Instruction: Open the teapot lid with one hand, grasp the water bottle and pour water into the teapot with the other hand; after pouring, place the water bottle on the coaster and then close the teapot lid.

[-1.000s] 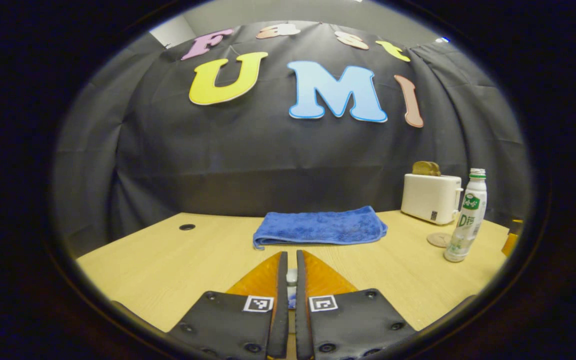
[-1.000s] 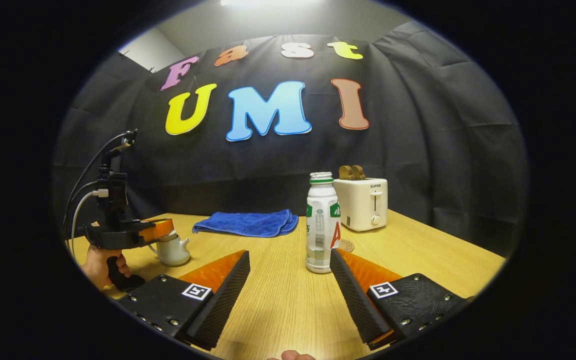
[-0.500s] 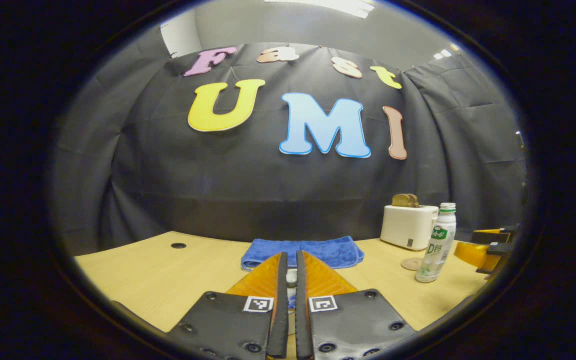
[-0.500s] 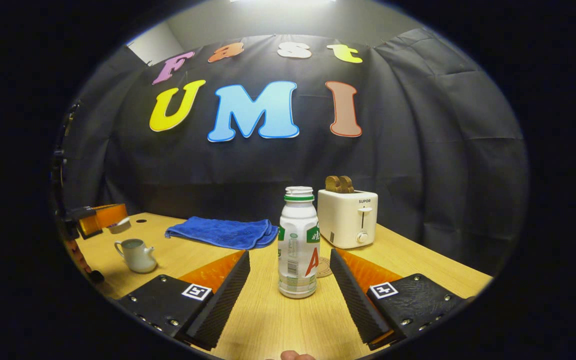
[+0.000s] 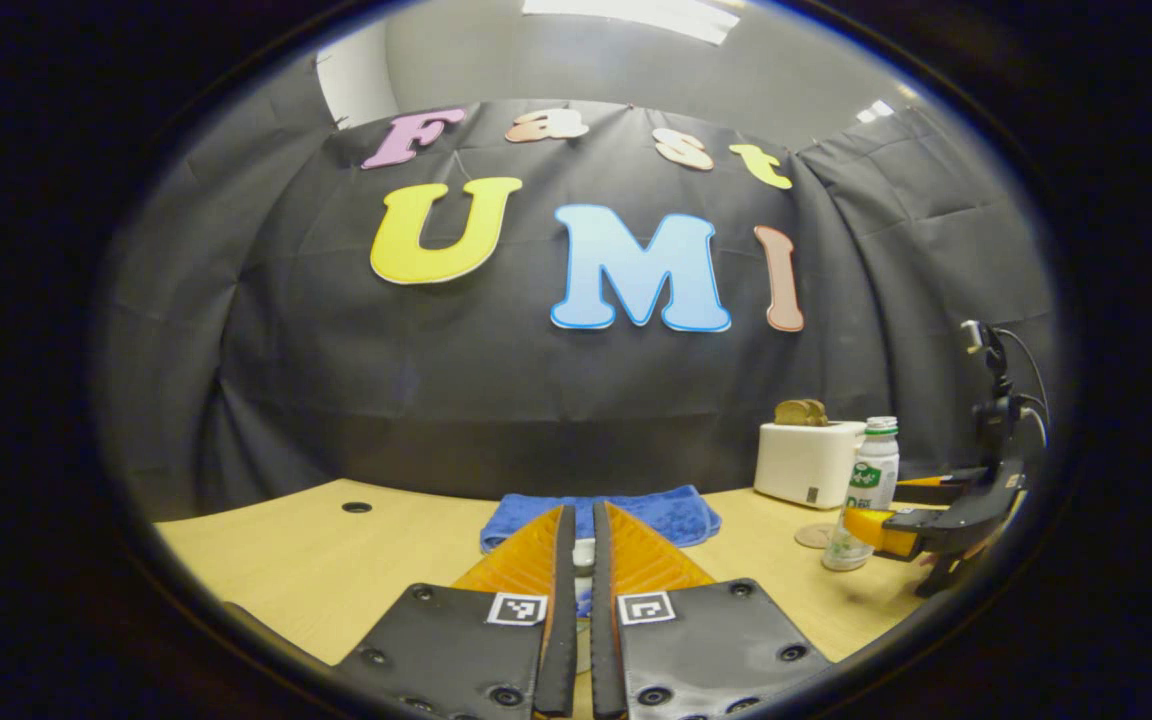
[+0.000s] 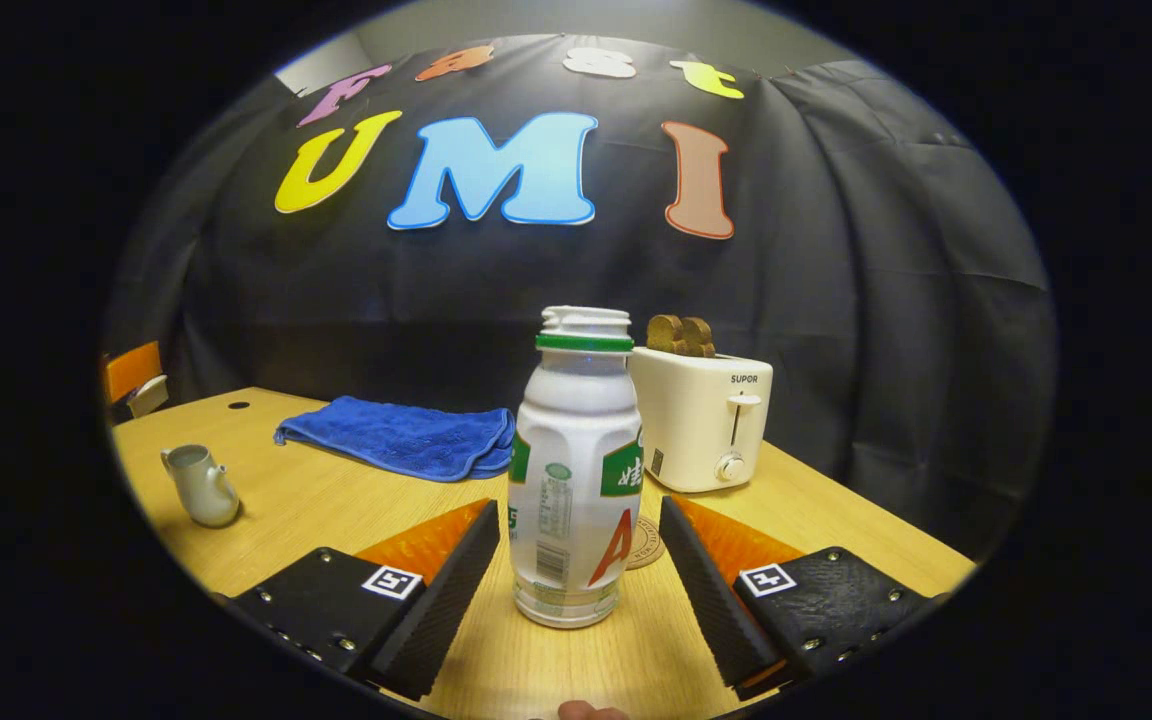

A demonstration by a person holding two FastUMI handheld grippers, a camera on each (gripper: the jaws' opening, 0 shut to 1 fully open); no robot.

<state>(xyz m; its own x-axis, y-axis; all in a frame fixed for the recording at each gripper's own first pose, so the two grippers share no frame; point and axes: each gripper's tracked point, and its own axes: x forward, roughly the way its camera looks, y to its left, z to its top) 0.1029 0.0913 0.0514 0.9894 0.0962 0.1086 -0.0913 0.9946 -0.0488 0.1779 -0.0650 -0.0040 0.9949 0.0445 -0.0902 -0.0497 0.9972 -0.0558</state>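
Along the bottom of the left gripper view, we saw the left tool (image 5: 581, 560) with its fingers nearly together, clamped on a small pale piece, the teapot lid (image 5: 584, 553), held above the surface (image 5: 316, 560). Beyond its tips a blue towel (image 5: 676, 512) lay folded near the far edge, and a small round hole (image 5: 356, 507) sat in the bare left part of the surface. To the right stood the water bottle (image 5: 862, 490), upright, with the coaster (image 5: 813, 536) just beside its base and a white toaster (image 5: 804, 462) behind it. The right tool (image 5: 886, 515) reached in from the right edge, one finger on each side of the bottle.

Across the right gripper view, we found that tool (image 6: 576, 545) spread wide, its fingers on either side of the bottle (image 6: 574, 470) and apart from it; the bottle stood uncapped on the surface (image 6: 316, 500). The coaster (image 6: 648, 540) peeked out behind the bottle's right side, the toaster (image 6: 704, 418) farther back. The teapot (image 6: 201, 485) stood lidless near the left edge, well apart from the bottle, with open wood between them and the towel (image 6: 401, 440) behind. The left tool (image 6: 136, 375) showed at the far left rim.
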